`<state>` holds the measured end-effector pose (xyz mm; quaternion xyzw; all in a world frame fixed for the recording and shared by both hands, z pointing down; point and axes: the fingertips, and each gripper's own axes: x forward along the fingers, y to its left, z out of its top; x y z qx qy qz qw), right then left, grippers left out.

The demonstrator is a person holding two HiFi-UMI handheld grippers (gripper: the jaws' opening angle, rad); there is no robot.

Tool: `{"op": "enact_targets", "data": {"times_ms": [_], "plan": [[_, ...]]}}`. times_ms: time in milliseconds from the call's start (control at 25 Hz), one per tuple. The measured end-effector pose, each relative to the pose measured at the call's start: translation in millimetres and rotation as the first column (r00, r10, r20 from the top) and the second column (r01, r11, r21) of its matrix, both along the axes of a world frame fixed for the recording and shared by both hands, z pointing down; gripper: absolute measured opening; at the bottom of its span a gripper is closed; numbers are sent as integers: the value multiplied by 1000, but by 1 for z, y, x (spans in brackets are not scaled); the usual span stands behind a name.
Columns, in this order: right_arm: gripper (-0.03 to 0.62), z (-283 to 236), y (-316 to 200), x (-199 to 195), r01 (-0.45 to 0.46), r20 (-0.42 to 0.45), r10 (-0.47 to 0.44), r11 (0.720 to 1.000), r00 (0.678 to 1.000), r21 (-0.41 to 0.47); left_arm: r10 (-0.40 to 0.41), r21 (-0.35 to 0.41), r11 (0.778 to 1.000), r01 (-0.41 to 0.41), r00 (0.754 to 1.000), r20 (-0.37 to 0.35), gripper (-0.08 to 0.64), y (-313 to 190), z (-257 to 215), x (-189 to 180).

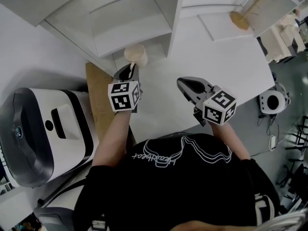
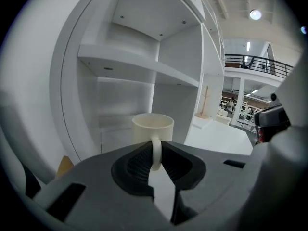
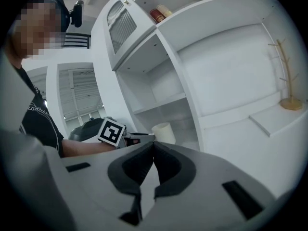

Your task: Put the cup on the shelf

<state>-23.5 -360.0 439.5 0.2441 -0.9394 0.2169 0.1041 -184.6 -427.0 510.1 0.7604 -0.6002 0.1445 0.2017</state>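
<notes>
Two things I am seeing: my left hand-held gripper (image 1: 129, 72) is pinching the cup (image 1: 135, 55) by its handle (image 2: 156, 153), just before the shelf (image 1: 130, 18); my right hand-held gripper (image 1: 185, 84) is hovering closed and empty over the counter (image 1: 216, 57).

The cup (image 1: 135, 55) was a plain cream mug, cylindrical, with a loop handle of the same colour. It stood upright, its open mouth facing up. Its handle pointed back toward the left gripper (image 1: 130, 71), whose jaws were closed on that handle from both sides. In the left gripper view the cup (image 2: 152, 127) sat just in front of the lower compartment of the shelf (image 2: 139, 66), a white unit of open, stacked compartments with flat boards and an upright divider. From the right gripper view the cup (image 3: 163, 133) appeared at that compartment's opening, beside the divider of the shelf (image 3: 159, 105). Whether its base rested on anything could not be told.
</notes>
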Motion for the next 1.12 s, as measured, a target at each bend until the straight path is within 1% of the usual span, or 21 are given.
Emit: {"op": "enact_targets", "data": {"times_ms": [200, 360, 560, 720, 880, 1040, 1120], "plan": [[6, 16, -2, 8, -28, -14, 28, 999, 1000, -30, -30, -46, 999, 30, 1000, -2, 51, -17, 28, -9], [6, 28, -3, 15, -55, -23, 53, 997, 998, -60, -52, -64, 997, 52, 999, 4, 51, -27, 42, -15], [6, 33, -3, 24, -77, -28, 75, 994, 997, -80, -57, -52, 997, 59, 998, 32, 51, -36, 50, -15], [6, 32, -3, 29, -92, -29, 90, 993, 995, -77, -64, -45, 997, 65, 998, 28, 51, -42, 52, -15], [6, 29, 0, 34, -101, -30, 99, 992, 995, -73, -65, -40, 997, 67, 996, 55, 52, -43, 56, -13], [6, 26, 1, 38, -108, -34, 106, 992, 994, -70, -63, -55, 996, 67, 995, 80, 54, -42, 60, -13], [6, 23, 2, 37, -105, -42, 102, 993, 994, -59, -64, -60, 996, 68, 995, 80, 57, -42, 60, -13]]}}
